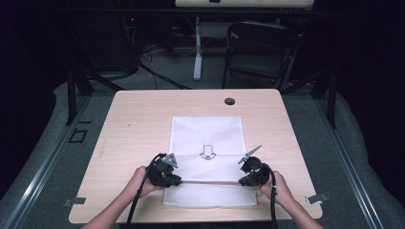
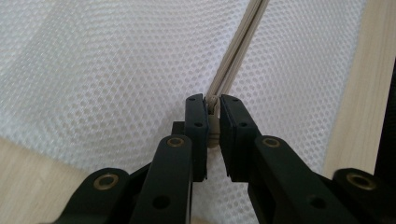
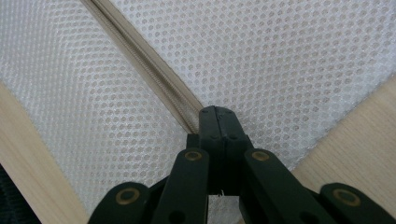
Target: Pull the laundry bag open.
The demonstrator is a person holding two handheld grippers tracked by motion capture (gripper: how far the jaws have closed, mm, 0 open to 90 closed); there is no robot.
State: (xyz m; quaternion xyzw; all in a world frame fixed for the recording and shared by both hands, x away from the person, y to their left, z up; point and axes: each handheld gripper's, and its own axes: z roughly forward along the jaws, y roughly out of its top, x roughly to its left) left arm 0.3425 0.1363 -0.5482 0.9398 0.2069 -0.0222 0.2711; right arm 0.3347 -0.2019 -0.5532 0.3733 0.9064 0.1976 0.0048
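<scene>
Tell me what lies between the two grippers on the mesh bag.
In the high view, the bag's zipper runs straight from the left gripper to the right gripper, across the white mesh bag.

Black claws (image 2: 212, 119), brass-ringed screw holes, trailing black cables, grey three-cornered plates

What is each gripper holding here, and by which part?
The left gripper is shut on the zipper pull of the white mesh bag. The right gripper is clamped on the bag's zipper seam at the other end.

A lab: bare wooden table (image 1: 143, 119), metal frame rails (image 1: 38, 162), floor cables (image 1: 157, 76).
</scene>
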